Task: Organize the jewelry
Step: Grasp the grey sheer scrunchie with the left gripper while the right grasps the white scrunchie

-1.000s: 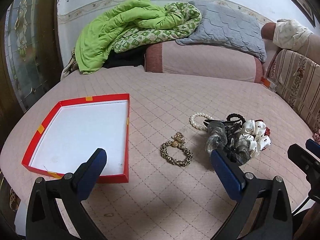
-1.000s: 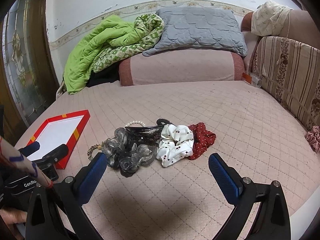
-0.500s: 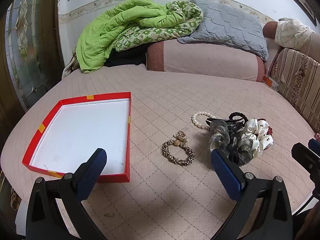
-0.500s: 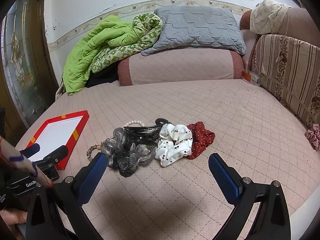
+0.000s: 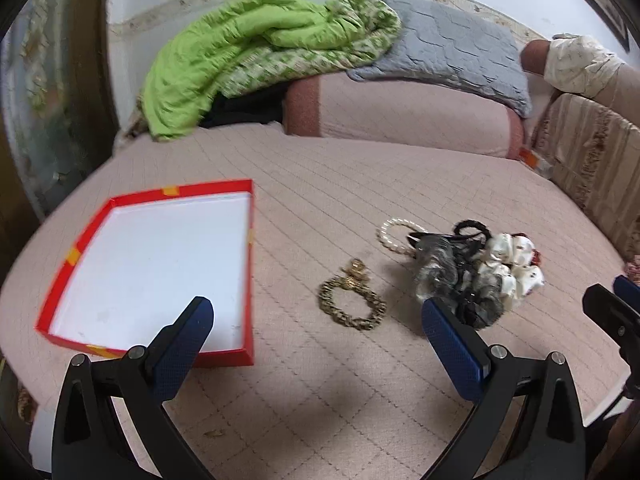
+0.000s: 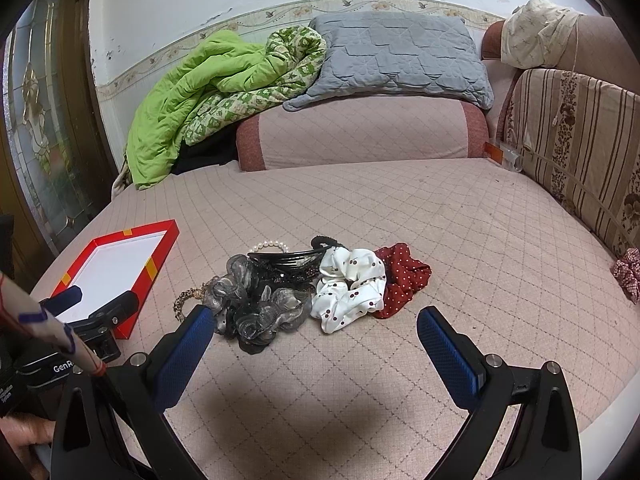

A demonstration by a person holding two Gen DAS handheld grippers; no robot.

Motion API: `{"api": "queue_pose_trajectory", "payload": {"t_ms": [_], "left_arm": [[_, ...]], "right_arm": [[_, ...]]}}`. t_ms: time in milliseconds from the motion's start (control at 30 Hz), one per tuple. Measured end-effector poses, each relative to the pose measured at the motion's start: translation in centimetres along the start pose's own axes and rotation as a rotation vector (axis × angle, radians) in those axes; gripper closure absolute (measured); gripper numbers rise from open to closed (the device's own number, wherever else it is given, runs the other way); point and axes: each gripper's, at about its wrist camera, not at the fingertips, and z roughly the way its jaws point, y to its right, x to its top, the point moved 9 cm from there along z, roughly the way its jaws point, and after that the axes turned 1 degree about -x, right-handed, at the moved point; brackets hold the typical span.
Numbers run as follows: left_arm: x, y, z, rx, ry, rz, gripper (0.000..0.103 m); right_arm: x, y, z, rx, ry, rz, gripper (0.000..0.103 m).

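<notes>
Both the left hand-held gripper (image 5: 316, 320) and right hand-held gripper (image 6: 312, 324) are released above the quilted pink bed (image 6: 460, 216). Shallow red cardboard tray (image 5: 250, 264) lies near the bed's left edge; braided gold bracelet (image 5: 352, 304) lies between it and the glossy grey organza scrunchie (image 6: 256, 304).

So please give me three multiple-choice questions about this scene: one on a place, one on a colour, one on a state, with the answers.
1. Where does the gold chain bracelet lie?
A. inside the box
B. on the bed cover, between the box and the pile of hair accessories
C. on the grey pillow

2. What colour are the walls of the shallow cardboard box?
A. red
B. blue
C. green

3. How do the fingers of the left gripper and the right gripper stand?
A. both shut on an item
B. one open, one shut
C. both open, holding nothing

Answers: 1 B, the bracelet rests on the pink quilted bed cover beside the box; 2 A, red walls around a white bottom; 3 C, both pairs are spread wide.
</notes>
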Motion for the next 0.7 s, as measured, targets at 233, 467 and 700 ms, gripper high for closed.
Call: {"api": "queue_pose_trajectory", "payload": {"t_ms": [233,467,700], "left_arm": [[0.0,0.0,2.0,-0.099,-0.063,0.002,0.003],[-0.4,0.7,4.8,-0.135,-0.161,0.012,0.026],[0.2,0.8,5.8,-0.130,-0.167,0.028,0.026]], "right_arm": [[0.0,0.6,0.3,0.005,-0.007,0.027,0.000],[0.1,1.3,0.6,0.024,-0.018,0.053,0.000],[0.4,3.8,1.2,0.036,-0.029,0.154,0.001]]}}
